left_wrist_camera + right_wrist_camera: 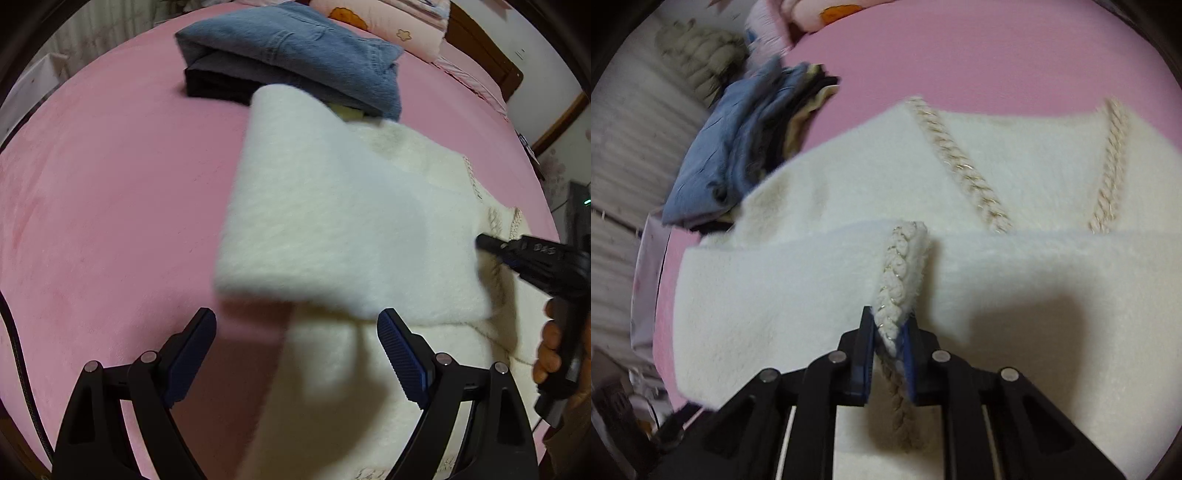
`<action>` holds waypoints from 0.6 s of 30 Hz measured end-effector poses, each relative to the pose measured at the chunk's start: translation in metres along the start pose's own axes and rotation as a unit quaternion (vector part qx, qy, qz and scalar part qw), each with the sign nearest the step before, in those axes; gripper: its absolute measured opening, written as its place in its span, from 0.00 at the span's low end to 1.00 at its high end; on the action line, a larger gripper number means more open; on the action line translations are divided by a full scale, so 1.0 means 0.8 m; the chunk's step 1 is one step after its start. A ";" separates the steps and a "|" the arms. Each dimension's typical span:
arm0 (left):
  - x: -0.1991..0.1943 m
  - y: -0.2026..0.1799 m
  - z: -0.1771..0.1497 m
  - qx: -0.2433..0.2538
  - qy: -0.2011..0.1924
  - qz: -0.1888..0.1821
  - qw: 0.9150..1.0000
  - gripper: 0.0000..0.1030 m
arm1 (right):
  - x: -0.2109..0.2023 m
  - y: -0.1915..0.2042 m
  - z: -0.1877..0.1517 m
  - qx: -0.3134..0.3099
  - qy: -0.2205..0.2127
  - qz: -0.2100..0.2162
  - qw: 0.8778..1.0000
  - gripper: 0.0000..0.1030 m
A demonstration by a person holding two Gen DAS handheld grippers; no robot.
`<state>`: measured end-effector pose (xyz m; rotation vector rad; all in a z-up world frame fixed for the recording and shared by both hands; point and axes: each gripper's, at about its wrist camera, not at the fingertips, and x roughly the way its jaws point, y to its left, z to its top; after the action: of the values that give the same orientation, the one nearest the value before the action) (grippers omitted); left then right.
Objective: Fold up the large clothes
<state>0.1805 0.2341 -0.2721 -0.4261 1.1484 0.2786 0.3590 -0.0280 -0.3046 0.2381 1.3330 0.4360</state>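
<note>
A fluffy white sweater (pixel 343 229) with braided trim lies on the pink bed (pixel 110 206), one flap of it lifted and folded over. My left gripper (pixel 297 325) is open and empty, just short of the sweater's near edge. My right gripper (pixel 890 328) is shut on the sweater's braided trim edge (pixel 897 280) and holds the fold (pixel 794 295) over the sweater's body. The right gripper also shows in the left wrist view (pixel 480 242) at the sweater's right side.
A stack of folded clothes with blue jeans (pixel 295 55) on top lies at the far side of the bed, touching the sweater's far corner; it also shows in the right wrist view (pixel 738 147). Pink pillows (pixel 391 22) sit beyond it. A wooden headboard (pixel 487 55) stands at the far right.
</note>
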 end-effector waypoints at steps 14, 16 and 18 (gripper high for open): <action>0.023 -0.084 0.019 0.084 -0.002 -0.014 0.996 0.85 | -0.171 -0.142 -0.065 0.119 -0.107 -0.207 0.965 0.17; 0.024 -0.088 0.023 0.083 -0.002 -0.013 0.996 0.85 | -0.148 -0.166 -0.081 0.147 -0.059 -0.222 0.962 0.17; 0.023 -0.088 0.027 0.083 -0.009 -0.007 0.996 0.85 | -0.144 -0.177 -0.091 0.168 -0.050 -0.208 0.962 0.17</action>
<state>0.2357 0.1816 -0.2687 -0.2845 1.1416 0.1731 0.2926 -0.2107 -0.2773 0.2486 1.3102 -0.1584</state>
